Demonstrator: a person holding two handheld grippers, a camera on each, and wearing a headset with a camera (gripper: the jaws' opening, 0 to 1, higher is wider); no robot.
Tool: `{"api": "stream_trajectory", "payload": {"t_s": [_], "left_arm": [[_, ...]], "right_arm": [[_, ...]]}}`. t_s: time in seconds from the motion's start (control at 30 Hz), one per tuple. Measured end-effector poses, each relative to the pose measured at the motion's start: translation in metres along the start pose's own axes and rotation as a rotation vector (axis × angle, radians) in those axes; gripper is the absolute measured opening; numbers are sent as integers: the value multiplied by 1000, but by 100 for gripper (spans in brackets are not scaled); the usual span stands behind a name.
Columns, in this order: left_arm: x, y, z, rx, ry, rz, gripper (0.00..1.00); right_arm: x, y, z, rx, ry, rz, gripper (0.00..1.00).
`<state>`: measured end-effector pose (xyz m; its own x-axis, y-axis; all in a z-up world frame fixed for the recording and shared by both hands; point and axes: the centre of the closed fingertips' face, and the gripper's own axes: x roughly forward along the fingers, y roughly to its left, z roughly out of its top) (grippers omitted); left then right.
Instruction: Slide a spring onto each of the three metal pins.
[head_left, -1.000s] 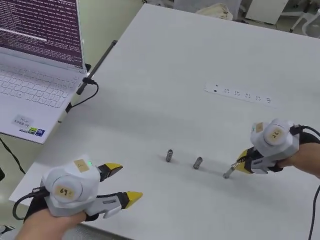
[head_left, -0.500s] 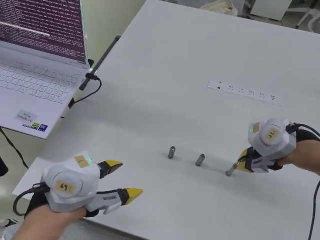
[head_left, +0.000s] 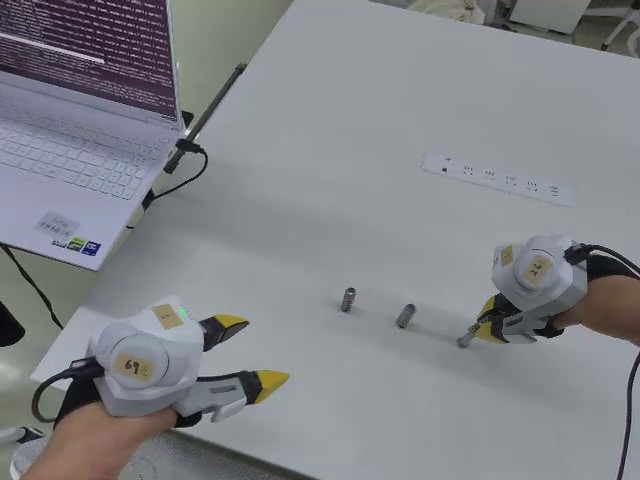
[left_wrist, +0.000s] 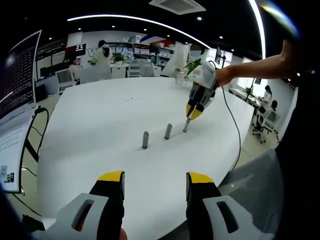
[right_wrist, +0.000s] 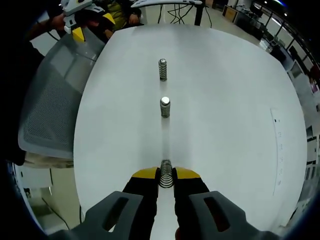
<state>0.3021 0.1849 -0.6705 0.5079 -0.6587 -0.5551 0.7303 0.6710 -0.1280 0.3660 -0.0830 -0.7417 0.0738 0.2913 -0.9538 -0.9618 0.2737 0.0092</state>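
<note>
A white bench (head_left: 400, 100) stands in a bright open-plan office, with ceiling lights (left_wrist: 130, 19) above and desks and chairs behind. On it are one laptop (head_left: 80, 130), one power strip (head_left: 498, 179), one black cable (head_left: 185, 170) and three small metal uprights in a row. The first pin (head_left: 348, 299) and second pin (head_left: 405, 316) stand free mid-bench, coils showing on both. Third in line is a spring (right_wrist: 165, 175), pinched in the nearly closed jaws of the right gripper (head_left: 484, 322); whether a pin sits inside it cannot be told. The left gripper (head_left: 250, 351) hovers at the near edge, jaws wide apart and empty.
</note>
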Motion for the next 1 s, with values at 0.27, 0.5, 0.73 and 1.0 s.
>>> {"api": "stream_trajectory", "payload": {"t_s": [0.27, 0.5, 0.73, 1.0], "left_arm": [[-1, 2, -4, -8, 5, 4, 44], [-3, 4, -5, -15, 6, 9, 44], [-5, 6, -4, -17, 7, 13, 44], [-6, 9, -2, -17, 5, 18, 44]], "right_arm": [[8, 0, 0, -24, 28, 13, 9], [16, 0, 1, -40, 43, 23, 9], [25, -2, -2, -44, 58, 32, 9], [35, 0, -5, -39, 68, 41, 9]]}}
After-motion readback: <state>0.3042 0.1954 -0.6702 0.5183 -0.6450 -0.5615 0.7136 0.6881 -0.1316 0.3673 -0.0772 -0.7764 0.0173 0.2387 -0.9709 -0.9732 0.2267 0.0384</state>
